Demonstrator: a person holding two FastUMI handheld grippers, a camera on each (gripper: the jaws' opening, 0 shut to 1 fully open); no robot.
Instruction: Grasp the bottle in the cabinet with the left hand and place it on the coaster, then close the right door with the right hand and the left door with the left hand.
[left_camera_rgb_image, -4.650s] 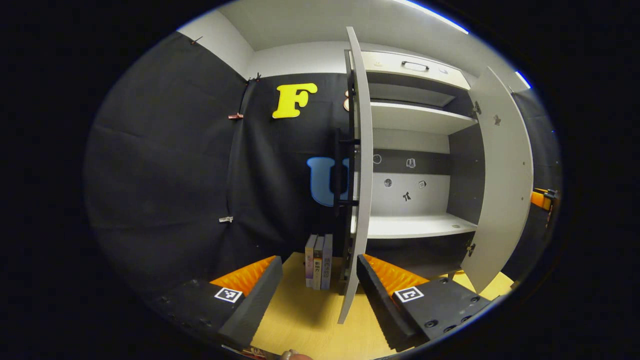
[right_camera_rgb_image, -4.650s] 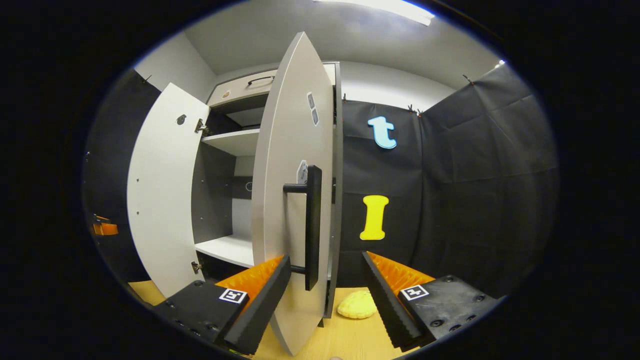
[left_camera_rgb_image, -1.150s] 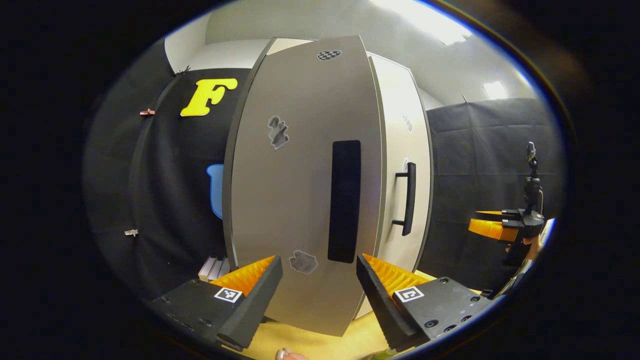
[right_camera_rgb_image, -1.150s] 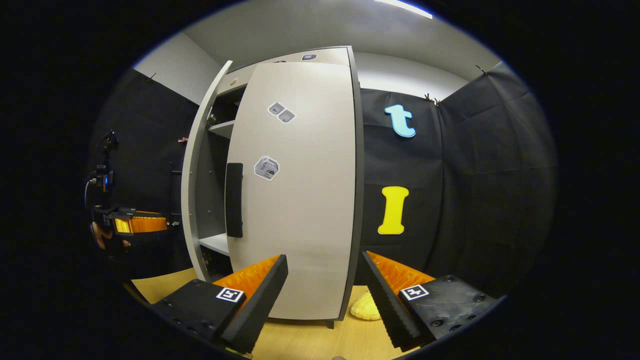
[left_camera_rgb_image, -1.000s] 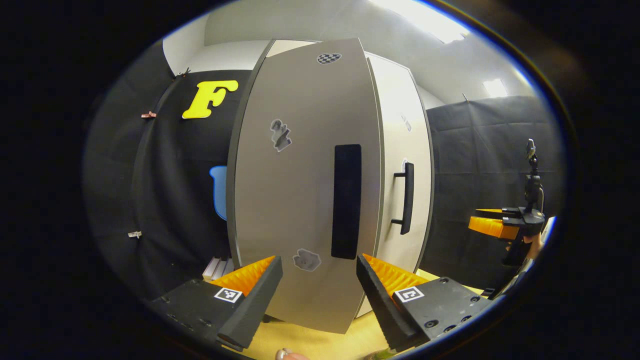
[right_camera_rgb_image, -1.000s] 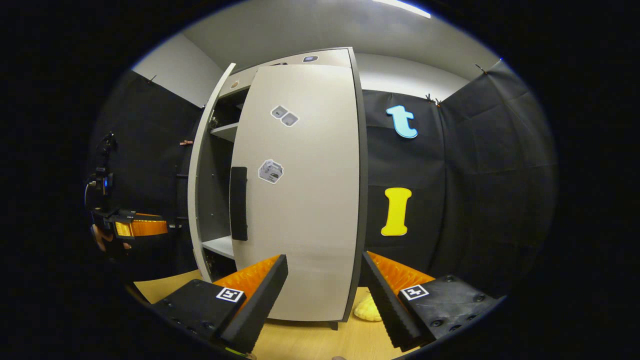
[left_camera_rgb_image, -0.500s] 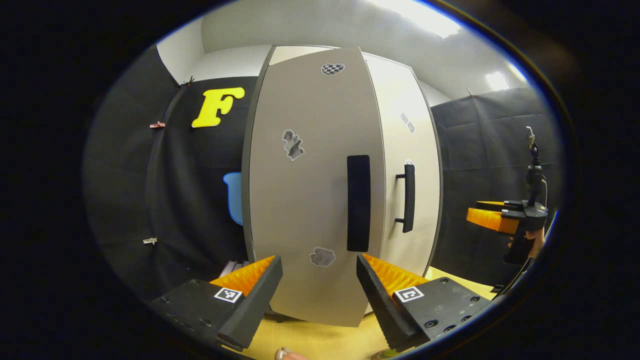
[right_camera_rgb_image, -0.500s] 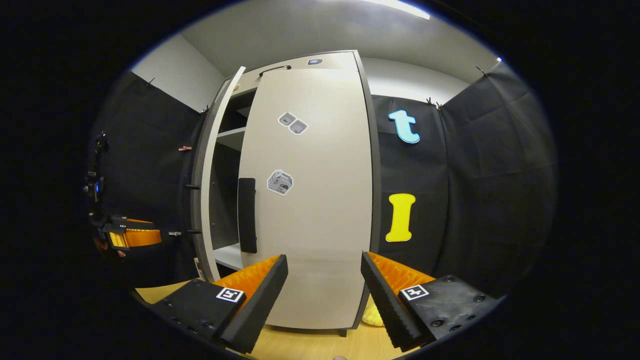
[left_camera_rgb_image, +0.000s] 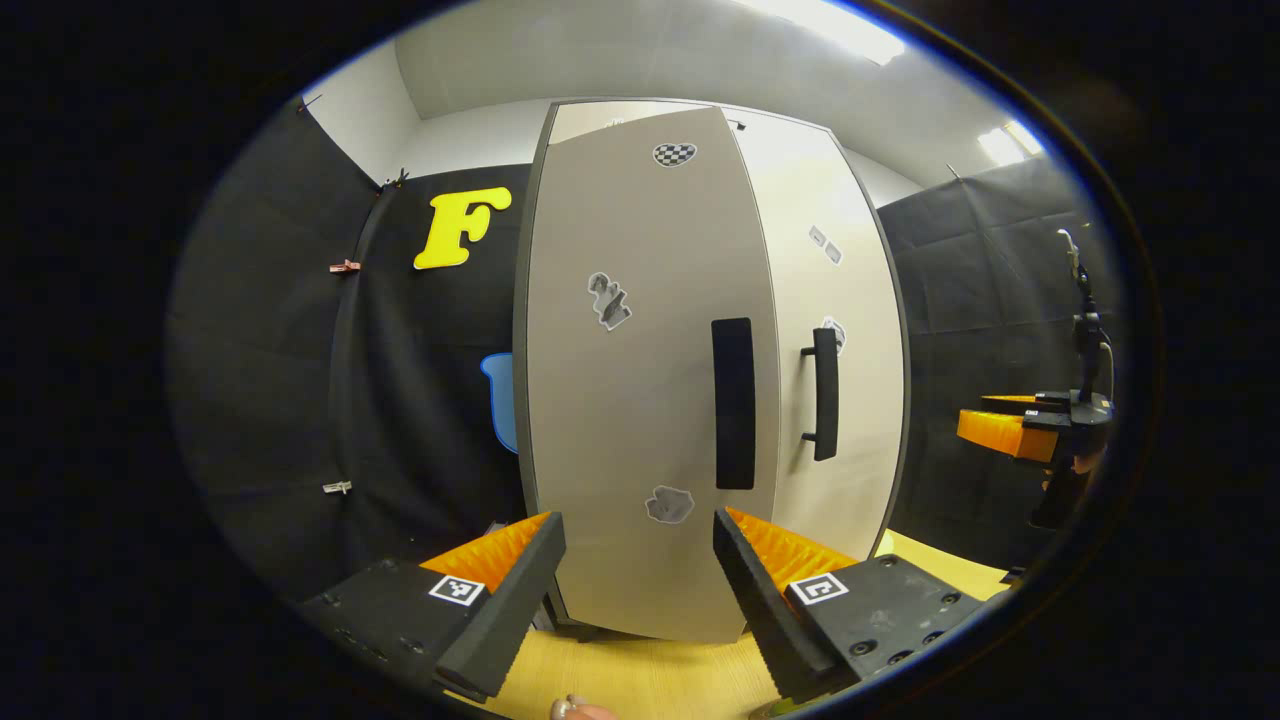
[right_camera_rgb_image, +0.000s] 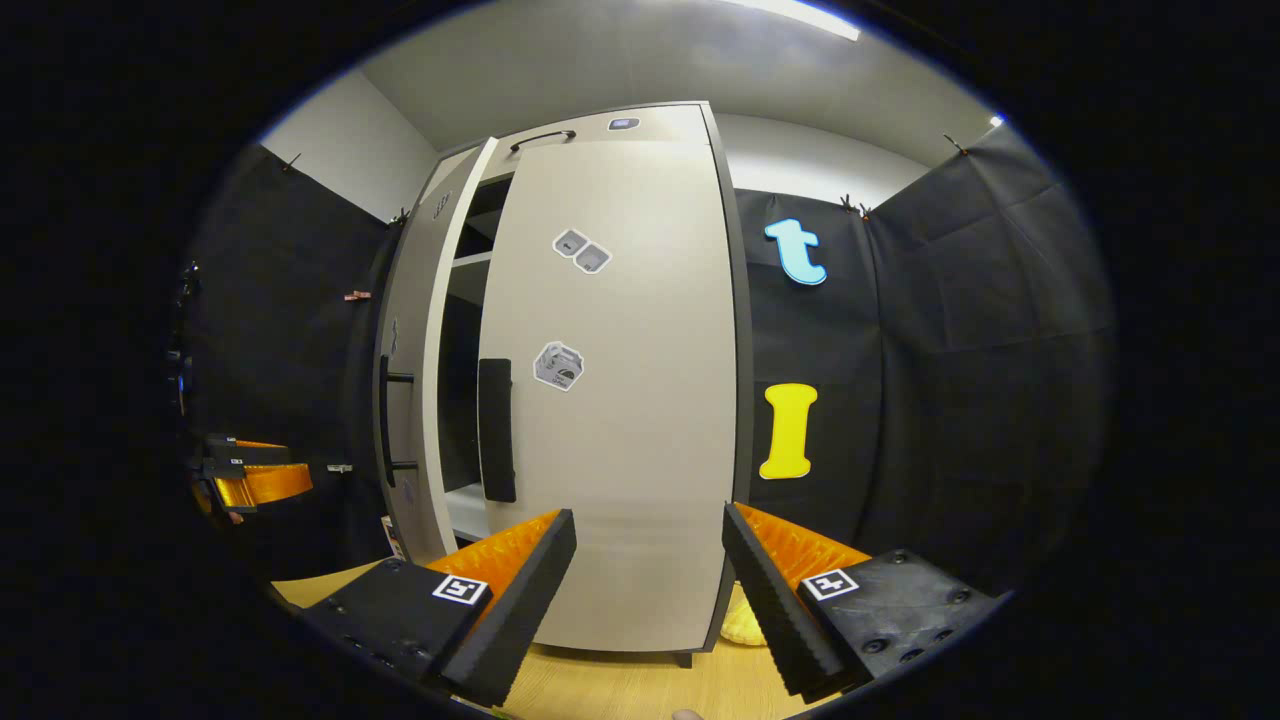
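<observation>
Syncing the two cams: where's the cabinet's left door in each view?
Left gripper view: the left door sits centre frame, face-on, just past the left gripper, its dark handle right of centre.
Right gripper view: left door is a narrow strip at centre-left, seen nearly edge-on and ajar, a dark gap beside it.
Shared landmark: the right door, right of the left door in both.

pale grey cabinet doors (left_camera_rgb_image: 640, 400), black handles (left_camera_rgb_image: 733, 403).
</observation>
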